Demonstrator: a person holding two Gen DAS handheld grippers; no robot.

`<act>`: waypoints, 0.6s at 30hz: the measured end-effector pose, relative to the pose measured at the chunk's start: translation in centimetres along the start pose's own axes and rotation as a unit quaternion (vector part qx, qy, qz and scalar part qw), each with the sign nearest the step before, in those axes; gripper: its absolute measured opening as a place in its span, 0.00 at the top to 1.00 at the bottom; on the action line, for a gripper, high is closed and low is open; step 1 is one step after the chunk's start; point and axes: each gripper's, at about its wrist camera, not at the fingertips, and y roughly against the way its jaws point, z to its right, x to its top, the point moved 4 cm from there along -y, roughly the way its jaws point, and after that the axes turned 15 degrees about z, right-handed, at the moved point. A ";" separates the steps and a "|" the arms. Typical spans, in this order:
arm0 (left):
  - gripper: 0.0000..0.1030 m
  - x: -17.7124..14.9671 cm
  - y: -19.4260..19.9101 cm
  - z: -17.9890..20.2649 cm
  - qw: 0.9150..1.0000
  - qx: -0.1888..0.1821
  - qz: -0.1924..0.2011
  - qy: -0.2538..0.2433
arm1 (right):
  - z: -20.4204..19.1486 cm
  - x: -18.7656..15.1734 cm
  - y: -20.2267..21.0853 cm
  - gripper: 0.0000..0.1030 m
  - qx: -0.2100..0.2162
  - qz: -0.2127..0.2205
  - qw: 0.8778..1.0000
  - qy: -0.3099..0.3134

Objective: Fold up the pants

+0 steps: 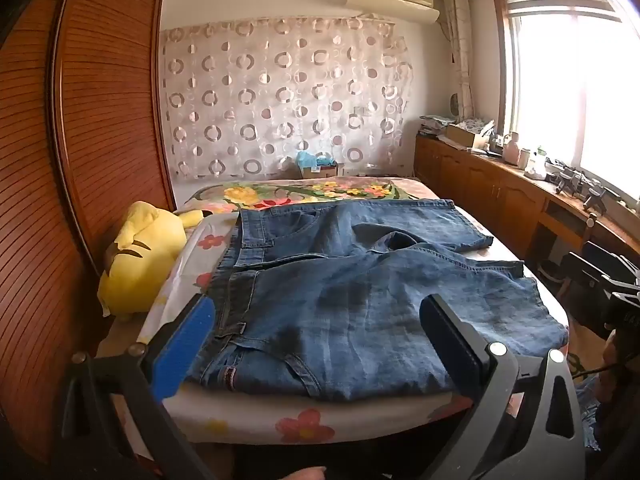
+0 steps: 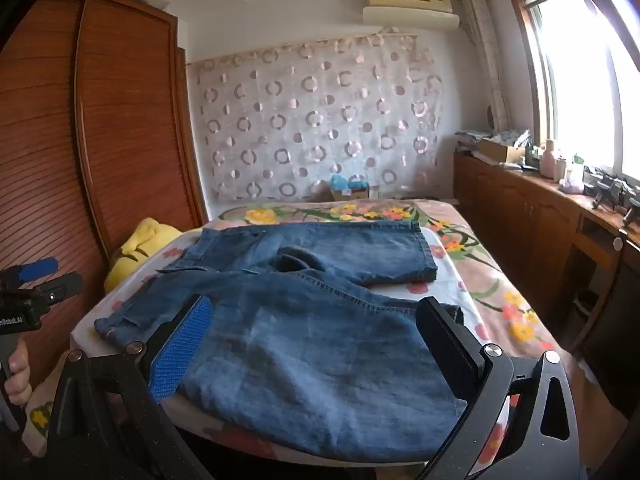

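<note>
Claws (image 1: 316,336) (image 2: 316,336) tilt downward, jaws wide, above jeans (image 1: 360,280).

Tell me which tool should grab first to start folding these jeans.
Probably left. The left tool hangs open over the jeans at the waistband corner, a firm edge. The right tool is open over the near leg's hem end.
</note>
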 end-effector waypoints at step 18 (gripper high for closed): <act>0.00 0.0 -0.1 0.0 1.000 -0.003 -0.002 -0.005 | 0.0 -0.2 0.0 0.00 0.001 0.000 1.000 -0.002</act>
